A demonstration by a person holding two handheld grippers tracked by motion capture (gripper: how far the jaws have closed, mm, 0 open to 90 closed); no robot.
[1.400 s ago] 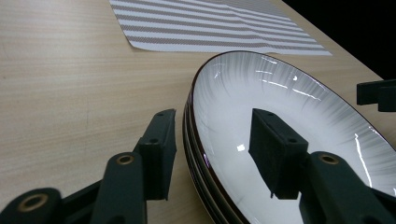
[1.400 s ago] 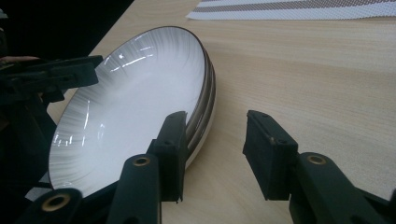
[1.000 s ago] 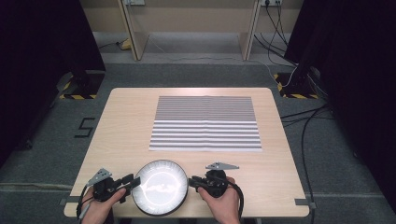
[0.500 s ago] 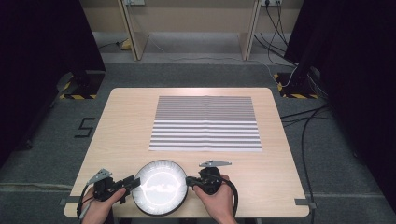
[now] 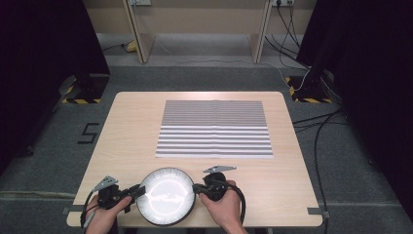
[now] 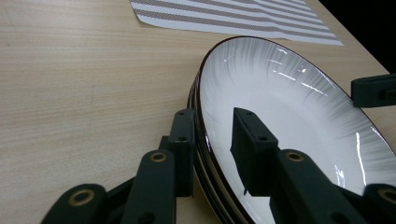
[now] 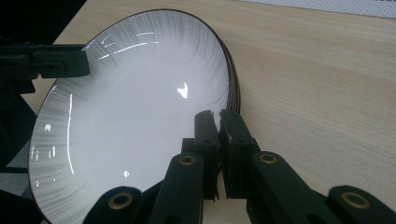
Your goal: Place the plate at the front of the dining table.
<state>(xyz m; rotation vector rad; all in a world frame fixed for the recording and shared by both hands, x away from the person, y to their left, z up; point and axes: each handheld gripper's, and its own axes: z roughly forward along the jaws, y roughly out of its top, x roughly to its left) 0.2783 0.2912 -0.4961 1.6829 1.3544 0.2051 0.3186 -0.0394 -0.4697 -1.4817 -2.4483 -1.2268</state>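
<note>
Both grippers sit at the near edge of the table (image 5: 122,126), one on each side of a white plate (image 5: 165,195) with a dark brown rim. At the plate's left rim, the left gripper (image 5: 136,191) has one jaw outside the rim and the other over the white inner face; in the left gripper view (image 6: 212,140) a clear gap shows between the inner jaw and the plate surface, so the pads straddle the rim without pressing on it — the jaws have just been closing around it. On the opposite side, the right gripper (image 5: 197,188) has its jaws drawn together on the rim; in the right gripper view (image 7: 217,122) the two pads stand almost touching with the thin edge of the plate pinched between them.

Seen from above, the plate overhangs the table's near edge a little, and both gripper views show stacked brown edges beneath the rim — possibly more than one plate, though I cannot tell for sure. Farther up the table, well apart from the plate, a striped mat (image 5: 214,127) lies flat.
</note>
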